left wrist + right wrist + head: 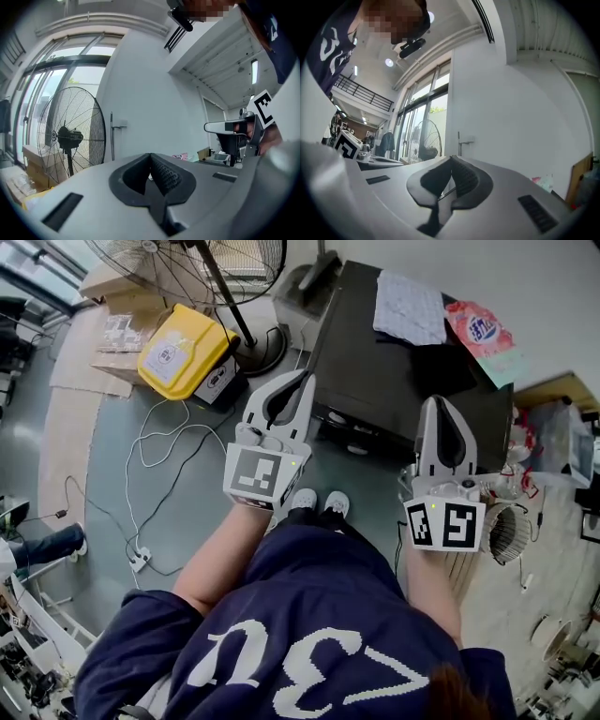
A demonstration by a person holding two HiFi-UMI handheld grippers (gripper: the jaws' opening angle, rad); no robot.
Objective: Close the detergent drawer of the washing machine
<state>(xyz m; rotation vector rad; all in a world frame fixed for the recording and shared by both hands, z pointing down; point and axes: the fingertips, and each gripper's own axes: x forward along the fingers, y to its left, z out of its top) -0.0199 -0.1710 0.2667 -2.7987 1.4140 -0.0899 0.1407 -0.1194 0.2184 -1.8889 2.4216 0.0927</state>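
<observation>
1. Both tongs are pressed together and pinch nothing. The left gripper [302, 382] and the right gripper [439, 404] point level toward 12 o'clock and touch nothing.
2. The washing machine [394, 381] stands at 12 to 1 o'clock in the head view, showing only its dark top. Its detergent drawer sits on the front face, hidden from above.
3. Whether the drawer is shut cannot be told. With both tongs empty and clear of the machine, the push is either finished or not begun.
4. A cloth [410, 306] and a pink detergent bag [478, 332] lie on the top.
5. A fan [202, 268] stands at 11 o'clock, with a yellow box [183, 348] beside its base.
</observation>
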